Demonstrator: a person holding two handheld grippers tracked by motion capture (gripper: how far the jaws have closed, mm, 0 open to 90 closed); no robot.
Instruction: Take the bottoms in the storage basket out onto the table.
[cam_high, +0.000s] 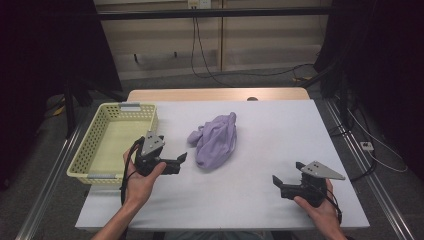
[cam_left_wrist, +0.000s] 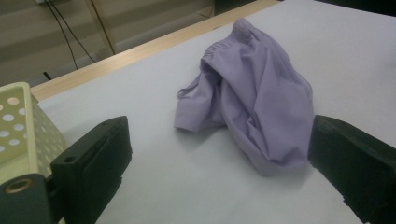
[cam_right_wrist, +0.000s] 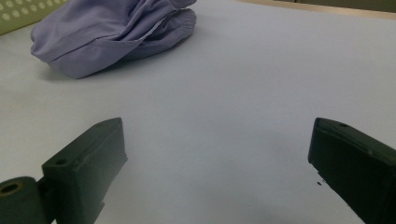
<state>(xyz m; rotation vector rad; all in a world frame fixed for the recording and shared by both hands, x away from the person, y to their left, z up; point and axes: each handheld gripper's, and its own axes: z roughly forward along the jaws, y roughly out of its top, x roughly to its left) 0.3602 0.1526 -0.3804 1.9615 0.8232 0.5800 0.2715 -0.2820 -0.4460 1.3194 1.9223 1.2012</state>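
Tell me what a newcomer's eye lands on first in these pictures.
The crumpled lilac garment stands out first, bunched near the middle of the white table. Next comes the pale yellow perforated basket at the table's left edge, with nothing visible inside it. The left gripper sits between basket and garment with its jaws open toward the cloth, while the right gripper rests open near the front right, apart from the garment.

Overhead plus two low views, shared cloth (cam_high: 216, 141)
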